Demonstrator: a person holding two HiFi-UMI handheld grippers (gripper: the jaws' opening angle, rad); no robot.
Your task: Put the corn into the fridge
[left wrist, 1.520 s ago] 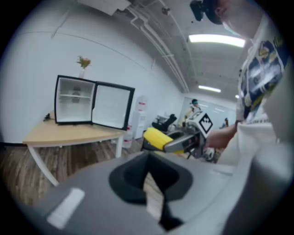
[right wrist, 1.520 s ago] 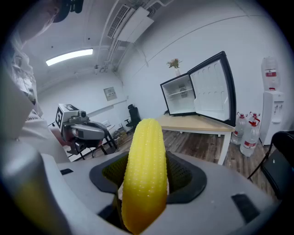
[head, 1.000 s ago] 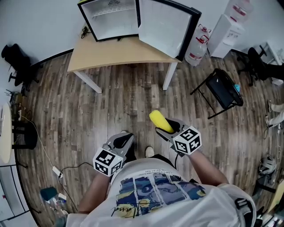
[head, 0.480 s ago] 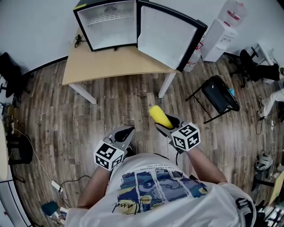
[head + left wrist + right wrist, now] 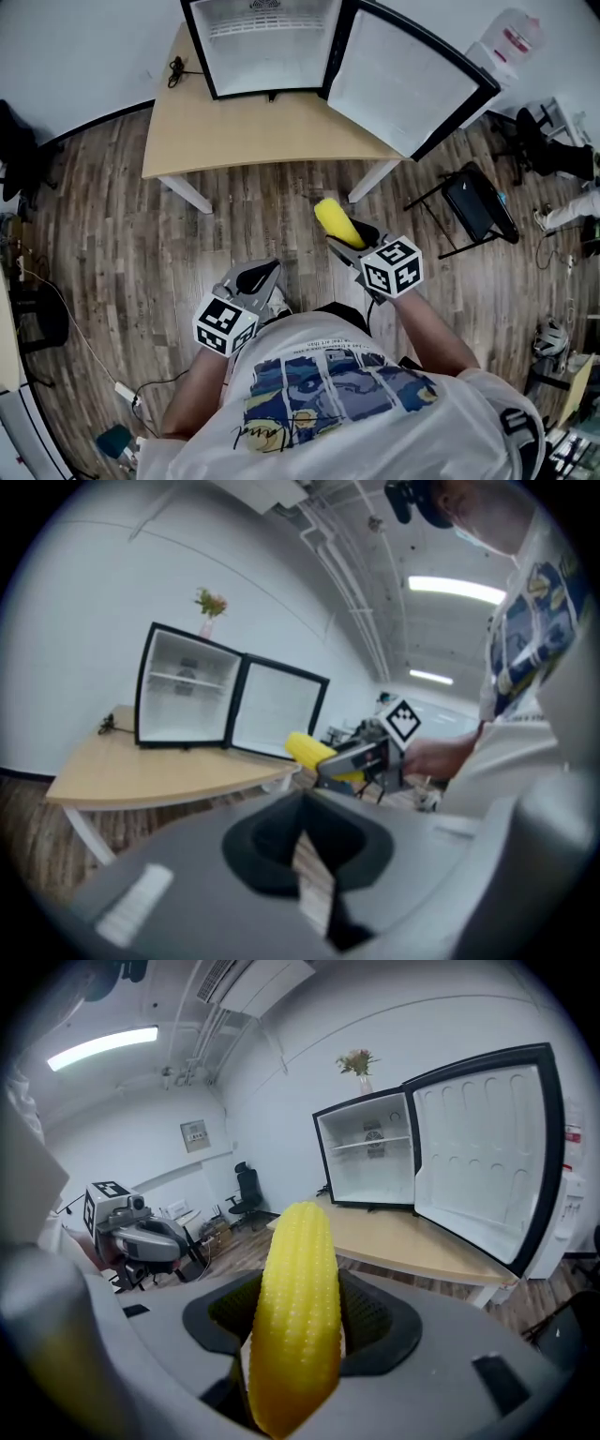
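Observation:
A yellow corn cob (image 5: 337, 223) (image 5: 296, 1312) (image 5: 310, 751) sticks out of my right gripper (image 5: 348, 243) (image 5: 298, 1335), which is shut on it and held above the wooden floor, short of the table. The small black fridge (image 5: 266, 42) (image 5: 368, 1161) (image 5: 184, 698) stands on the light wooden table (image 5: 253, 131) with its door (image 5: 405, 77) (image 5: 488, 1158) swung wide open and its white inside bare. My left gripper (image 5: 251, 283) (image 5: 302, 855) hangs lower left of the corn, jaws closed with nothing between them.
A black folding stand (image 5: 476, 208) sits on the floor to the right of the table. A water dispenser (image 5: 506, 41) stands at the far right wall. Cables (image 5: 56, 300) run along the floor at the left. A flower vase (image 5: 360, 1065) tops the fridge.
The person has stepped toward the table: fridge and table sit larger and closer now. The right gripper has carried the corn up nearer the table's front edge. The left gripper stays shut and empty.

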